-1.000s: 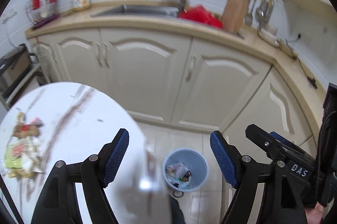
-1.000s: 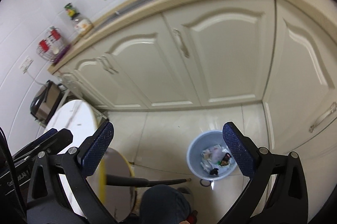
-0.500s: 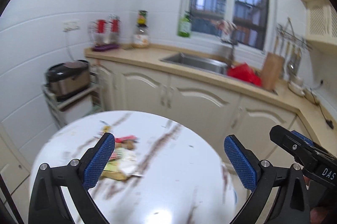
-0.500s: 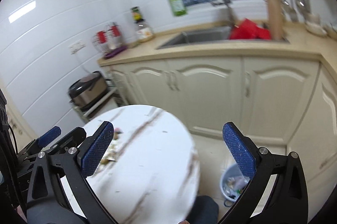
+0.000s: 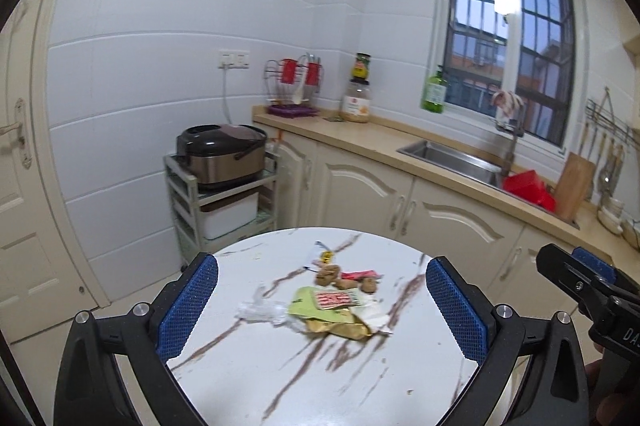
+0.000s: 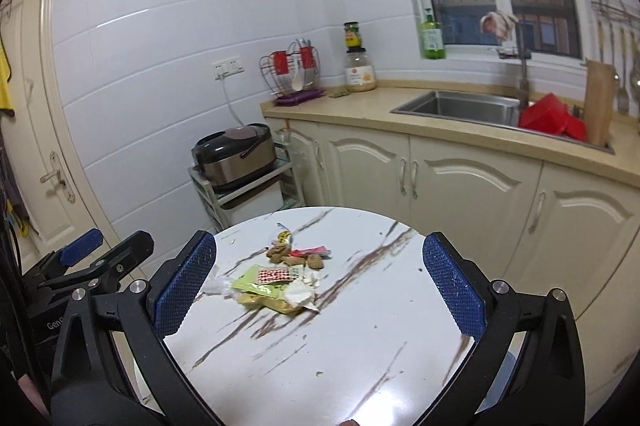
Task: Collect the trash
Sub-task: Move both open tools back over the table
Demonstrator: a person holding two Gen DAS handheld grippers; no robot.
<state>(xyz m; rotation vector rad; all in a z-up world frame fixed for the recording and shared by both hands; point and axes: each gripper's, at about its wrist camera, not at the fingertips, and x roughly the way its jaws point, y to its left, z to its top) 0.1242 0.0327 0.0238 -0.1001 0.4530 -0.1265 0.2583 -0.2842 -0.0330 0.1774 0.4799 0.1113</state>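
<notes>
Both the left claw [image 5: 320, 310] and right claw [image 6: 320, 292] gape wide and empty over the desk [image 5: 280, 366], where the trash [image 5: 332, 302] near its far edge (light, crinkly wrappers, likely slippery) seems best pinched by a raised fold.

A round marble-patterned table [image 6: 360, 346] is seen between the wide-spread fingers of the right gripper [image 6: 320, 290], which holds nothing. A small heap of wrappers [image 6: 276, 286] is piled on it. The left gripper [image 6: 100, 258] is seen beside the table.
</notes>
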